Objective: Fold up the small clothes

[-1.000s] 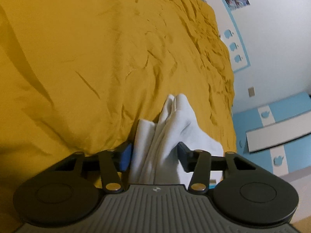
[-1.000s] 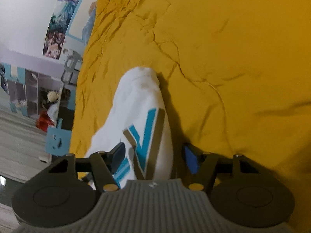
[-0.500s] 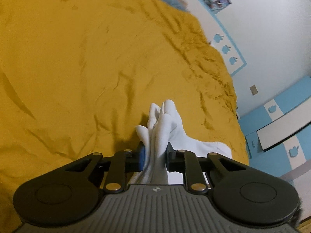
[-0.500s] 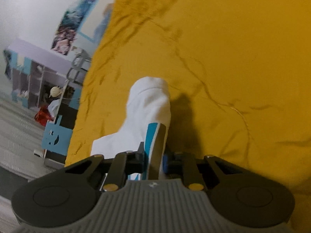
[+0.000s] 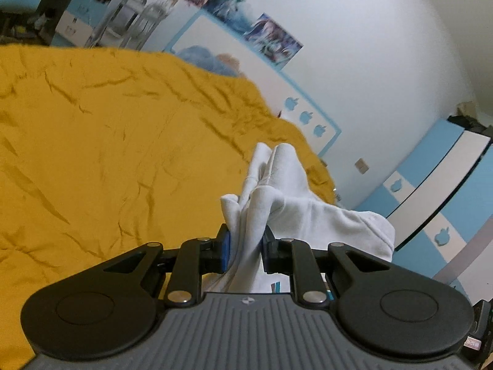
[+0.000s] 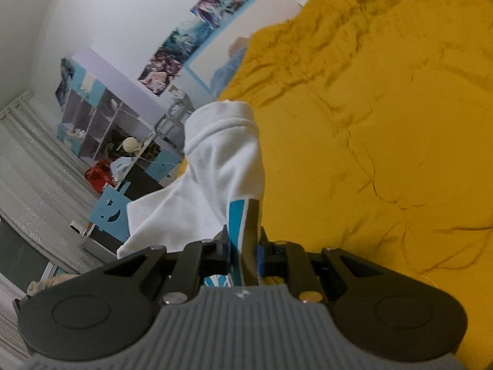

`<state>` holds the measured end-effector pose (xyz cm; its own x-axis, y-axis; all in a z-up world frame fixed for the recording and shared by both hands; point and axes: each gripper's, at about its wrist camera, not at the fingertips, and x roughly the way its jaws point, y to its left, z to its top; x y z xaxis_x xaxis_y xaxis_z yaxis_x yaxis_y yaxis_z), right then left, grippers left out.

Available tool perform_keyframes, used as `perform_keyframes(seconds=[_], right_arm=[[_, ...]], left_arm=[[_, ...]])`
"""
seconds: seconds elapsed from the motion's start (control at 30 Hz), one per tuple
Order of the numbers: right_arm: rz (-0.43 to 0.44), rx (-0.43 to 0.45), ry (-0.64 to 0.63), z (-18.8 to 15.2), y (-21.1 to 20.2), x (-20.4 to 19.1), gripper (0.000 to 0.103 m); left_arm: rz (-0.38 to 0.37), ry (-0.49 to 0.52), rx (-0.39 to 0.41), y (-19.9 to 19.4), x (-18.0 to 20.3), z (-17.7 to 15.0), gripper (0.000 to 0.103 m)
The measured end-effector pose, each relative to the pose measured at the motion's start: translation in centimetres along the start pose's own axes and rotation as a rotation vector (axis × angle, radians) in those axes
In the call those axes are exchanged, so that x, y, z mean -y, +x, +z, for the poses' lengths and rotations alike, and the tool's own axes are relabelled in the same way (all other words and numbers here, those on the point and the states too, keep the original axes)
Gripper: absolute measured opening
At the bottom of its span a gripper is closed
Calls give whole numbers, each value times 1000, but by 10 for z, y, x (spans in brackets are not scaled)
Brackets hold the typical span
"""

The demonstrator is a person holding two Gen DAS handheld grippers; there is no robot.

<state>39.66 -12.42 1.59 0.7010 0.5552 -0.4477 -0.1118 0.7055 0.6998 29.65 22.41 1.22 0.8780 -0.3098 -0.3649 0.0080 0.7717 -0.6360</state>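
Observation:
A small white garment (image 5: 277, 191) with a blue and grey stripe print (image 6: 242, 215) is held up above the mustard-yellow bedspread (image 5: 107, 141). My left gripper (image 5: 245, 245) is shut on a bunched white edge of it. My right gripper (image 6: 245, 248) is shut on the printed edge, and the white cloth (image 6: 222, 157) stands up past its fingers. The part of the garment below both grippers is hidden.
The wrinkled yellow bedspread (image 6: 385, 129) fills the space under both grippers. A white wall with posters (image 5: 246, 30) and blue-and-white cabinets (image 5: 437, 197) lie beyond the bed. Shelves (image 6: 101, 114) and a blue stool (image 6: 111, 212) stand off the bed's edge.
Both grippers closed on the garment, having been open around it a second ago, and then lifted and tilted up, so that the room's walls came into view.

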Motion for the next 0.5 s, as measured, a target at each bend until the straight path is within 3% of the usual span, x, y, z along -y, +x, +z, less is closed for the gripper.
perform_keyframes(seconds=[0.23, 0.5], right_arm=[[44, 60, -81, -14, -93, -35, 9], [53, 45, -87, -39, -191, -34, 9]], left_arm=[[-57, 35, 15, -53, 42, -6, 21], [-125, 67, -61, -102, 67, -36, 21]])
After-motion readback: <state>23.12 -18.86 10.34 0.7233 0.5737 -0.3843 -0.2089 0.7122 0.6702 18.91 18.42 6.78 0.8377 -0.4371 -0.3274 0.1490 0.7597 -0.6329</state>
